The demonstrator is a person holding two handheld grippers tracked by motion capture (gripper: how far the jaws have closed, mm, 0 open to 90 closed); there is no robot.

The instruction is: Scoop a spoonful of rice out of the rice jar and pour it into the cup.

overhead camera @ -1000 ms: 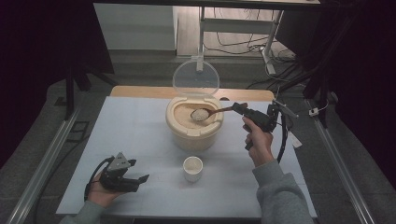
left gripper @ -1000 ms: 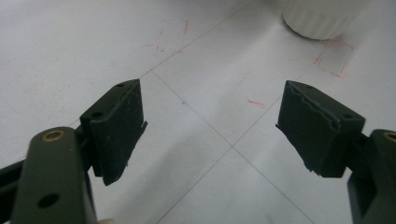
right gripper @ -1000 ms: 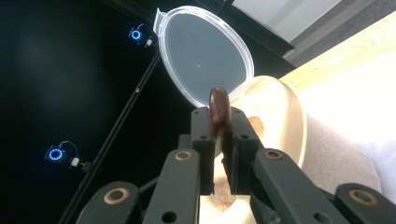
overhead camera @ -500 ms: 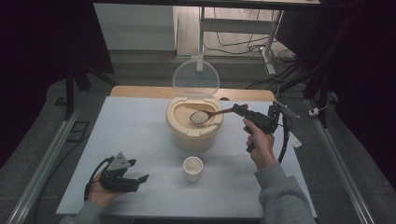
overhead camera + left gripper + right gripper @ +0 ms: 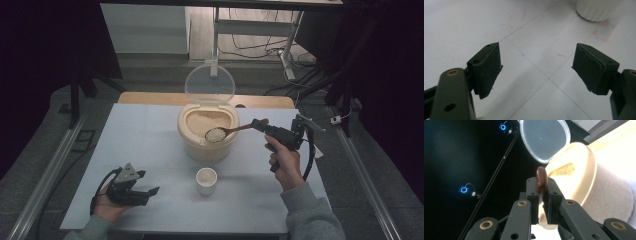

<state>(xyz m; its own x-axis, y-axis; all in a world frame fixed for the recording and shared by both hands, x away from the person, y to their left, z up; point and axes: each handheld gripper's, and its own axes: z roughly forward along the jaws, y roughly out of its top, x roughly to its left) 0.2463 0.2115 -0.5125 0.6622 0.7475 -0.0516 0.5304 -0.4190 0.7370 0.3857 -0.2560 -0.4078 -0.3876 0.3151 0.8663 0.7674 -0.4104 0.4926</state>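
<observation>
Compared with the frames a moment earlier, the brown wooden spoon (image 5: 227,132) has been lifted and drawn toward the near rim of the round beige rice container (image 5: 206,134); its bowl now carries a heap of white rice.

High view: the right tongs (image 5: 260,124) pinch the spoon handle and hold it roughly level, which keeps the rice from spilling. The hinged clear lid (image 5: 209,83) stands upright at the far side, leaving the opening free. The small white cup (image 5: 206,180) stands on the pale grey worktop (image 5: 140,145), just near of the container, probably as the receiving vessel. The left tongs (image 5: 144,192) rest low at the near left, well apart from the work.

Left gripper view: the left tongs (image 5: 536,68) are spread with nothing between them; the cup (image 5: 597,10) lies ahead at the far right.

Right gripper view: the right tongs (image 5: 541,195) are pressed onto the spoon handle (image 5: 541,179), with the container (image 5: 584,187) beyond.
</observation>
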